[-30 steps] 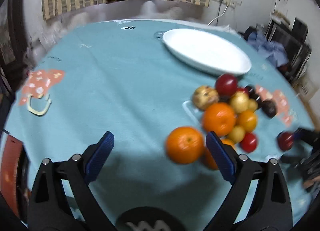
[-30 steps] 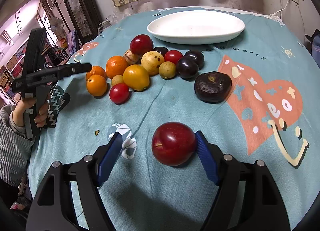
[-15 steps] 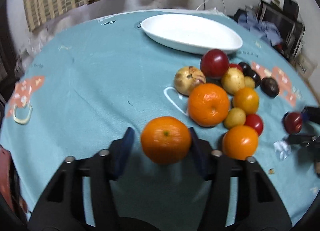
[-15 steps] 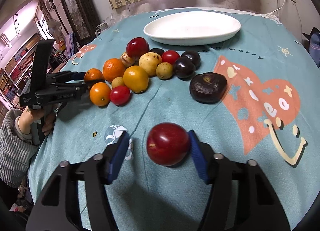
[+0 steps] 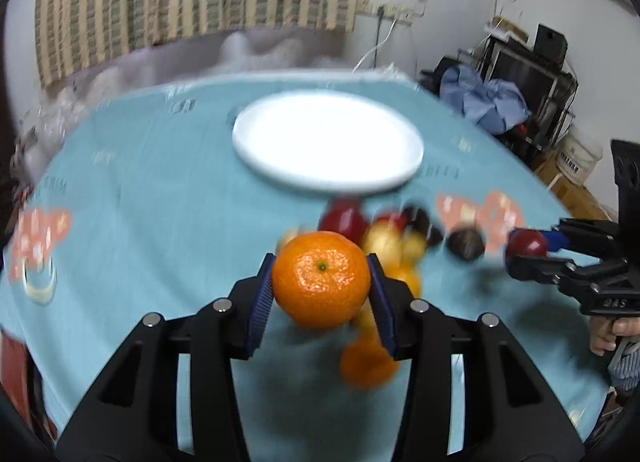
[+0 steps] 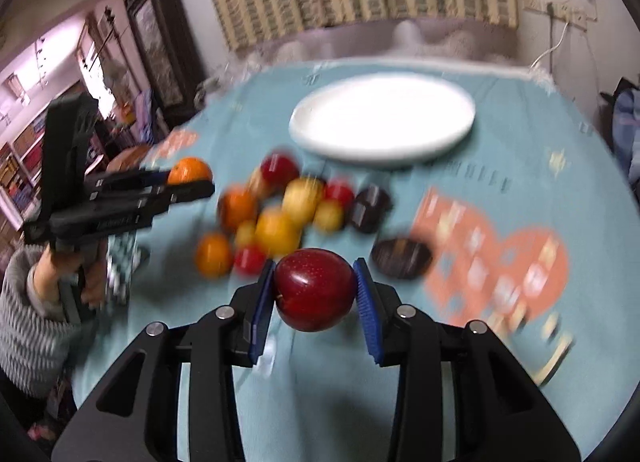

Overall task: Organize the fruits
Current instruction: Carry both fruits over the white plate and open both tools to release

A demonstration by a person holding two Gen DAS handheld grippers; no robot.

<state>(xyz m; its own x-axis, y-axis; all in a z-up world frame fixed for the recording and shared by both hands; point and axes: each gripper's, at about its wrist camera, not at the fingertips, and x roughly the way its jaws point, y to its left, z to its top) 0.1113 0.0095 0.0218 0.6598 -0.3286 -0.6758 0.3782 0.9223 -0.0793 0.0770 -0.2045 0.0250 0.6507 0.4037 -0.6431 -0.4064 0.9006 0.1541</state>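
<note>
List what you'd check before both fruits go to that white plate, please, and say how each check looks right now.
1. Left gripper, jaws closing, pads on the orange: ok.
2. Right gripper, jaws closing, pads on the red apple: ok.
3. Both fruits off the cloth: ok.
4. White plate bare: ok.
5. Two grippers apart: ok.
6. Grip firm enough: cannot tell.

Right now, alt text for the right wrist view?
The right gripper is closing its blue pads on a red apple, lifted above a teal tablecloth. Behind lie blurred loose fruit and an empty white plate; at left, the left gripper holds an orange.
</note>
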